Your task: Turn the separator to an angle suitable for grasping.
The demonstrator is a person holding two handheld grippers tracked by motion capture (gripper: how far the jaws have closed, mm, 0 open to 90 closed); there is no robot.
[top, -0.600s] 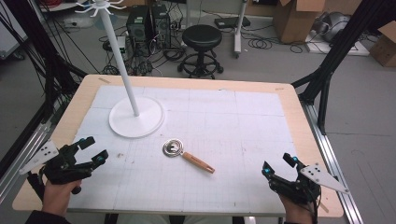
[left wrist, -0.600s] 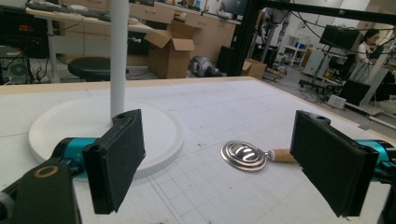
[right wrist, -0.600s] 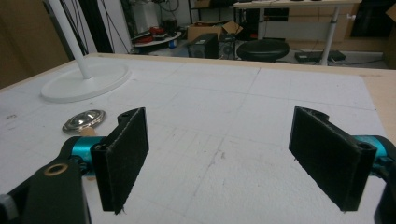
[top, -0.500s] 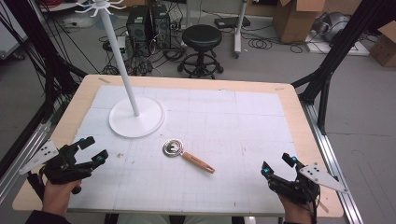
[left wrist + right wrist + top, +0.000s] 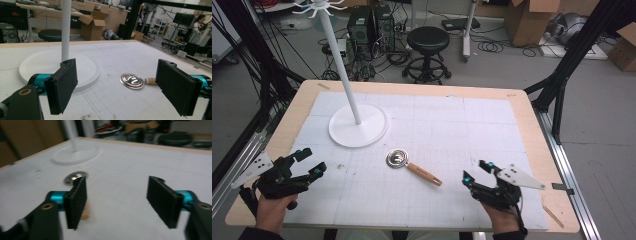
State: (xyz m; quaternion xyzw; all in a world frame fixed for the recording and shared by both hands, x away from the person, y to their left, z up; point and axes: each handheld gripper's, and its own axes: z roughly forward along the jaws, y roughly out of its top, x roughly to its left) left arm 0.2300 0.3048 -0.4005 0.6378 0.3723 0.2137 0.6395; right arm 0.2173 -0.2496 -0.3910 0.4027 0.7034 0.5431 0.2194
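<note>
A small utensil lies flat in the middle of the white mat, with a round metal head (image 5: 398,158) and a wooden handle (image 5: 424,175) pointing toward the front right. My left gripper (image 5: 312,160) rests open near the front left edge, well left of the utensil. In the left gripper view its jaws (image 5: 120,92) stand wide, and the metal head (image 5: 132,80) lies beyond them. My right gripper (image 5: 475,171) is open just right of the handle's end. In the blurred right gripper view the jaws (image 5: 120,202) hold nothing, and the metal head (image 5: 74,176) shows past the left jaw.
A white stand with a round base (image 5: 358,125) and a tall pole (image 5: 339,60) rises at the back left of the mat. The wooden table rim (image 5: 532,135) frames the mat. A black stool (image 5: 428,40) and boxes sit on the floor behind.
My right gripper has slid left toward the end of the wooden handle. The left gripper and the utensil have not moved.
</note>
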